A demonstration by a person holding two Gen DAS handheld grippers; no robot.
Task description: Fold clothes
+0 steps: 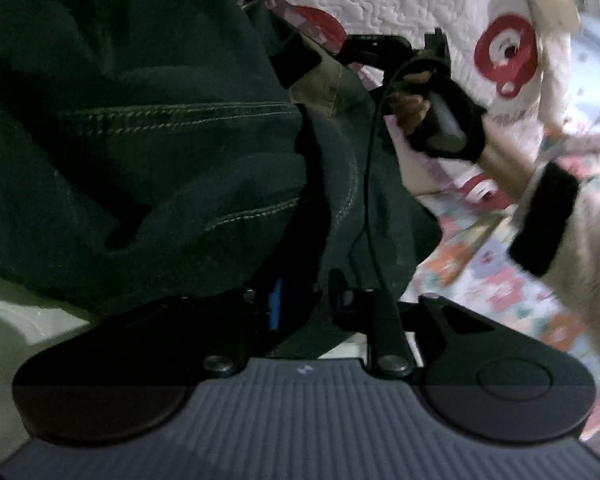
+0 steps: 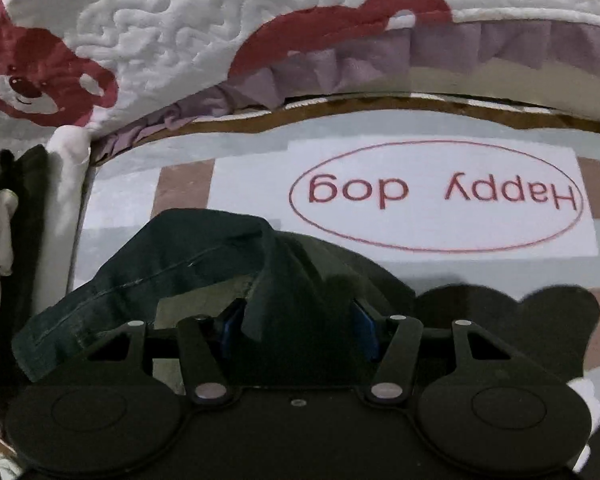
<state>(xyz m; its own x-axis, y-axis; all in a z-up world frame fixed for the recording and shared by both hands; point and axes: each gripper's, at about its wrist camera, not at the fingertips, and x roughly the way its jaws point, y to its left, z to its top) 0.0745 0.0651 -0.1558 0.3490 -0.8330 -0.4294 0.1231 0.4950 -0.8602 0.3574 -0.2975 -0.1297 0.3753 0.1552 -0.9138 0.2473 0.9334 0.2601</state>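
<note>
Dark green garment [image 2: 204, 256] bunches between both grippers' fingers [image 2: 230, 322]; whether they pinch it, I cannot tell.

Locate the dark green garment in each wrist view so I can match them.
Left wrist: the dark green garment fills the left and centre, stitched seams showing.
Right wrist: it drapes over the tongs at lower centre-left.
Shared landmark: the white quilted blanket with red bears.

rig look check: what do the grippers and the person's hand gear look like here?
Both grippers are black: left gripper and right gripper have linkage arms with silver rivets, round discs and blue pads. A thin black cable hangs by the right. The hand wears a black fingerless glove, with a pale sleeve.
</note>
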